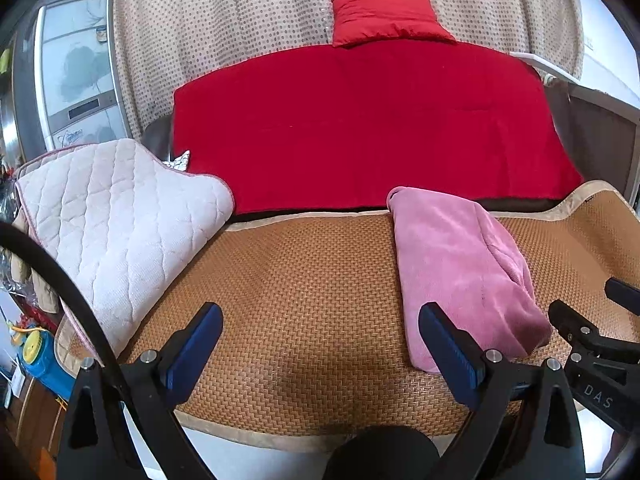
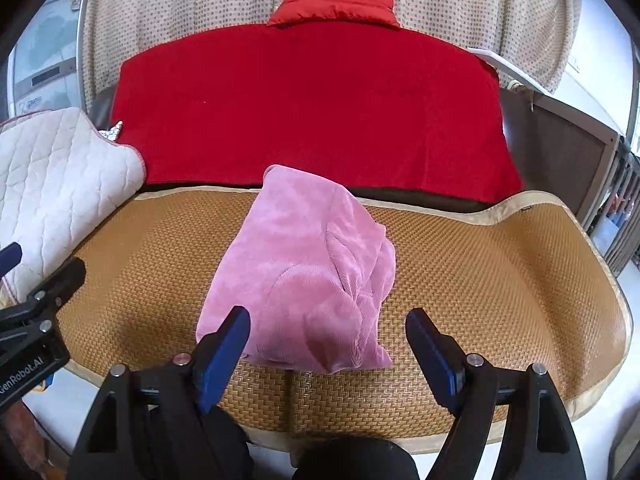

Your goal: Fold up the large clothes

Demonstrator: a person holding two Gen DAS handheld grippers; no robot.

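- The garment, a pink fleecy piece, lay on the mat as a compact oblong bundle, long axis running away from me, its far end reaching the mat's back edge.
- It looked folded over on itself several times; I judged the folding mostly or wholly done, though the right flank stayed lumpy with a ribbed fold bulging out, so a last tidy or flattening may have been left. I could not tell what kind of garment it was.
- My right gripper hung just above the bundle's near end, jaws wide apart and holding nothing; its left finger overlapped the near-left corner in view, but I could not tell whether it touched.
- My left gripper sat over bare mat to the bundle's left, jaws equally wide and empty, its right finger just beside the bundle's near-left edge.
- In the left view the right gripper's black frame showed at the far right, beside the bundle's near end.
- A white quilted pad lay at the mat's left end, well apart from the garment.
- Behind the mat lay a red blanket with a red cushion at its far edge against a dotted curtain.
- No other clothes awaiting folding showed in either view.
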